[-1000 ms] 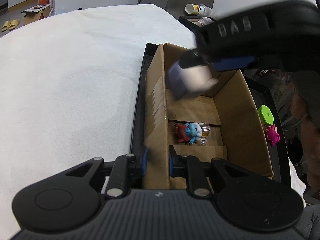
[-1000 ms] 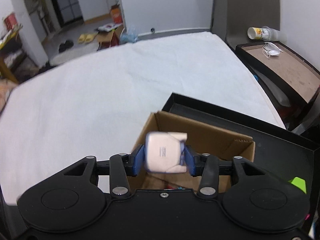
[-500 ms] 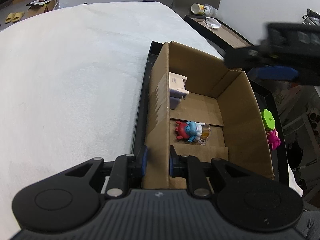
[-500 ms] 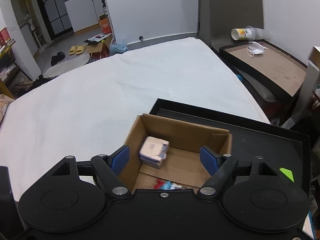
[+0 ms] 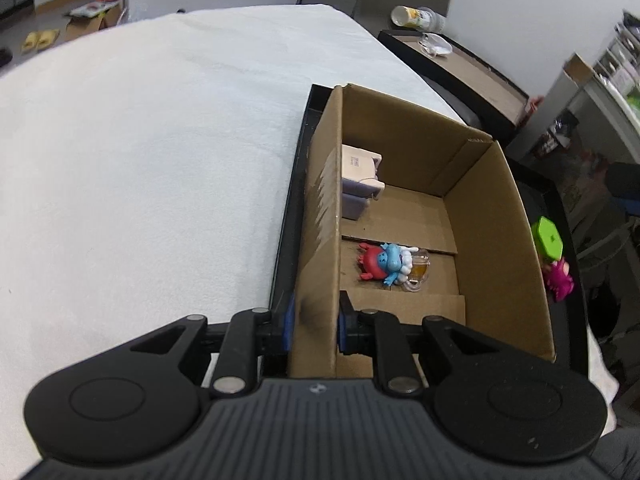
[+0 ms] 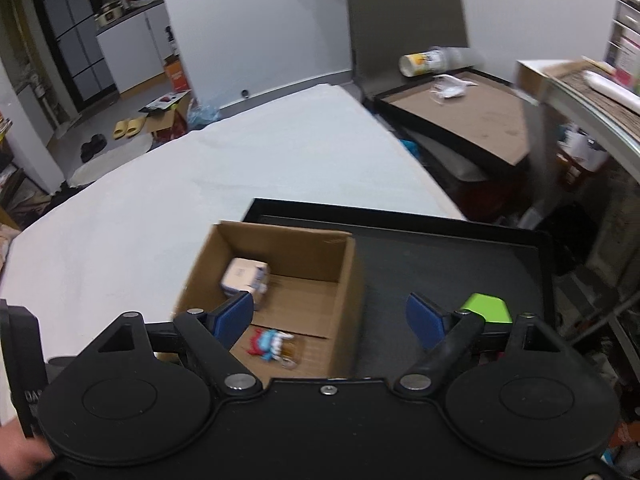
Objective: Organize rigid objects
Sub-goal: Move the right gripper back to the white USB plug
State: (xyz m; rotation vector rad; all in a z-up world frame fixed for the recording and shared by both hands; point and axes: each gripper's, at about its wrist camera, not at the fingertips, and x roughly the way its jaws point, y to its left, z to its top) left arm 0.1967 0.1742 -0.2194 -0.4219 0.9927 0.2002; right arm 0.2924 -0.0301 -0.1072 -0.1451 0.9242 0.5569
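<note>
Your left tongs (image 5: 314, 326) were clenched on the near left wall of the cardboard box (image 5: 508, 240), one blue pad outside and one inside. Your right tongs (image 6: 330, 316) stood released with nothing between the blue pads; their jaws had just been opening, and they hung above the box and the black tray (image 6: 448, 256) under it.

Inside the box, the white and pale-lavender block (image 5: 360, 174) lay against the left wall at the far end. It was boxy with rounded corners, and a small printed label showed on its upper face, too small to read. Nearer you, on the box floor, lay a cluster of small toys (image 5: 390, 266): a red figure, a blue and white one, and a clear piece with amber inside, all touching.

Outside the box, on the tray's right side, a bright green hexagonal piece (image 5: 548, 238) sat just beside a magenta figure (image 5: 560, 280).

The tray rested on a white worktop (image 5: 152, 152). Well beyond, a toppled cup (image 6: 424, 62) with yellow printing lay beside another tray; its lettering could not be read.
</note>
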